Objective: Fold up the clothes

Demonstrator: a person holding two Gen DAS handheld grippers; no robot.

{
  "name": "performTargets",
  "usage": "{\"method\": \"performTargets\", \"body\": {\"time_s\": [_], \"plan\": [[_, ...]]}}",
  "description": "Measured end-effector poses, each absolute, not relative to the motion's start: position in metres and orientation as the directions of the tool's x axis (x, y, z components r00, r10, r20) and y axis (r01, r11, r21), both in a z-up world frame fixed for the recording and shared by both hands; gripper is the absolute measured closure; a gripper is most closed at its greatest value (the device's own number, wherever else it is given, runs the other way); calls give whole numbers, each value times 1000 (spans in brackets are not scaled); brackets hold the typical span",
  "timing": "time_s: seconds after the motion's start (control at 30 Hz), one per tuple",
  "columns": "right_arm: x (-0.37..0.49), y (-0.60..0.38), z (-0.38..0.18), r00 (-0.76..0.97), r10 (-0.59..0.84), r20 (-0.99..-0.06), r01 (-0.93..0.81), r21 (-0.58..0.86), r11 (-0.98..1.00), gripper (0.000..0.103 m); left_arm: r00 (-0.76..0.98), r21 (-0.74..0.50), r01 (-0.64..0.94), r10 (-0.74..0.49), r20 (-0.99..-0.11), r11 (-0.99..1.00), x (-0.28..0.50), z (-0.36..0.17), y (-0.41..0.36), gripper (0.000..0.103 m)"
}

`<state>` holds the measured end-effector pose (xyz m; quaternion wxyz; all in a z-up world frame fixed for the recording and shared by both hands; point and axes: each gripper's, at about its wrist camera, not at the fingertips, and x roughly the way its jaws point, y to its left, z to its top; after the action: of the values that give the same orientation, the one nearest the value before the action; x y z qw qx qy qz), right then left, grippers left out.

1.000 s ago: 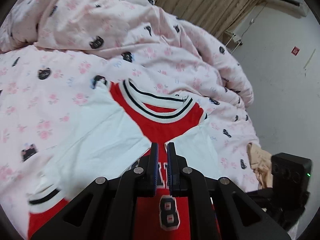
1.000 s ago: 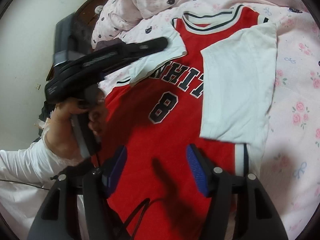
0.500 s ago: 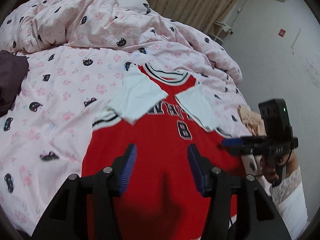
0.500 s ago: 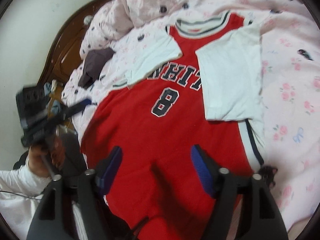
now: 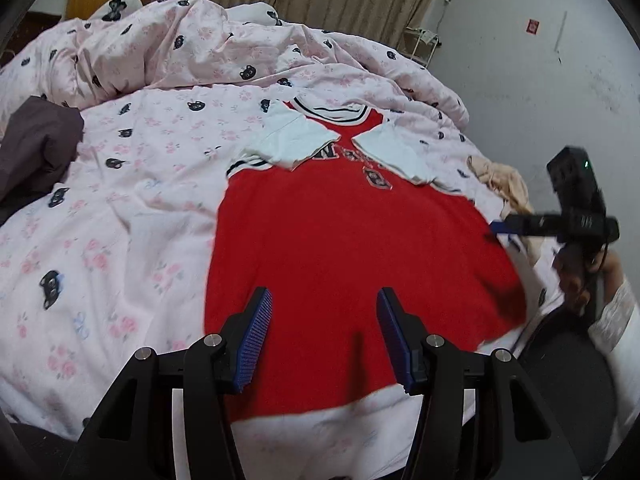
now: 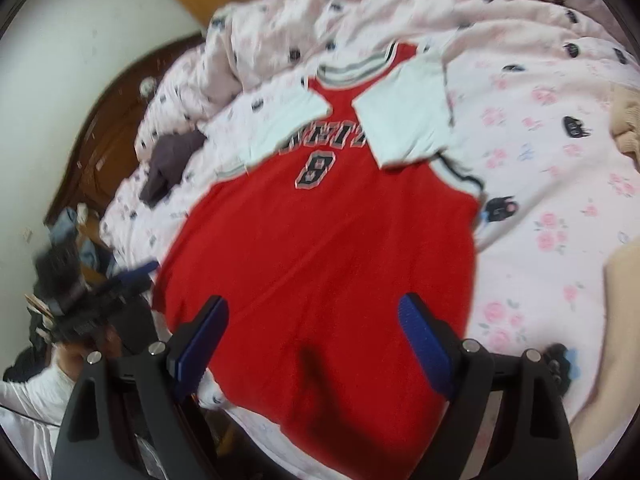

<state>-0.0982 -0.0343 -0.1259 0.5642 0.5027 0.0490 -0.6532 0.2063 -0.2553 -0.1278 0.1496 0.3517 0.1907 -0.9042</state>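
2 grippers hang over a red basketball jersey (image 5: 344, 240) lying flat, face up, on a pink floral bedsheet (image 5: 120, 208), collar toward the rumpled duvet (image 5: 192, 48). Both white sleeves (image 6: 404, 116) are folded inward onto the chest, flanking the number 8 (image 6: 316, 170). The left gripper (image 5: 324, 336) has its jaws apart above the hem, nothing between them. The right gripper (image 6: 312, 336) is opening its jaws wide over the lower jersey, also empty. A dark garment (image 5: 36, 148) lies on the sheet well left of the jersey, and a beige cloth (image 5: 500, 180) sits near its right side.
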Motion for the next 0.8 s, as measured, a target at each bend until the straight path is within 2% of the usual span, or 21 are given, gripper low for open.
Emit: {"method": "performTargets", "body": {"time_s": [0.23, 0.27, 0.3, 0.33, 0.57, 0.67, 0.77, 0.8], "plan": [[-94, -9, -123, 85, -676, -732, 793, 461, -398, 14, -727, -234, 422, -174, -664, -876, 241, -137, -256, 52], [-91, -7, -124, 84, -669, -738, 796, 454, -401, 14, -727, -245, 428, -171, -665, -870, 244, -139, -259, 49], [-88, -5, -125, 89, -665, -741, 794, 456, -402, 14, -728, -253, 433, -169, -665, -865, 246, -140, -261, 40], [-85, -2, -126, 97, -661, -744, 792, 460, -402, 14, -728, -255, 436, -172, -663, -863, 249, -142, -263, 37], [-71, 19, -134, 89, -623, -777, 792, 434, -430, 14, -709, -246, 432, -158, -687, -868, 256, -166, -269, 37], [-74, 31, -136, 74, -620, -781, 781, 432, -451, 14, -730, -264, 415, -145, -668, -871, 260, -170, -273, 37], [-78, 39, -135, 62, -629, -775, 765, 442, -469, 14, -747, -281, 409, -141, -650, -868, 263, -171, -276, 40], [-79, 41, -135, 60, -634, -771, 760, 446, -472, 14, -752, -282, 407, -144, -643, -869, 264, -171, -276, 45]]}}
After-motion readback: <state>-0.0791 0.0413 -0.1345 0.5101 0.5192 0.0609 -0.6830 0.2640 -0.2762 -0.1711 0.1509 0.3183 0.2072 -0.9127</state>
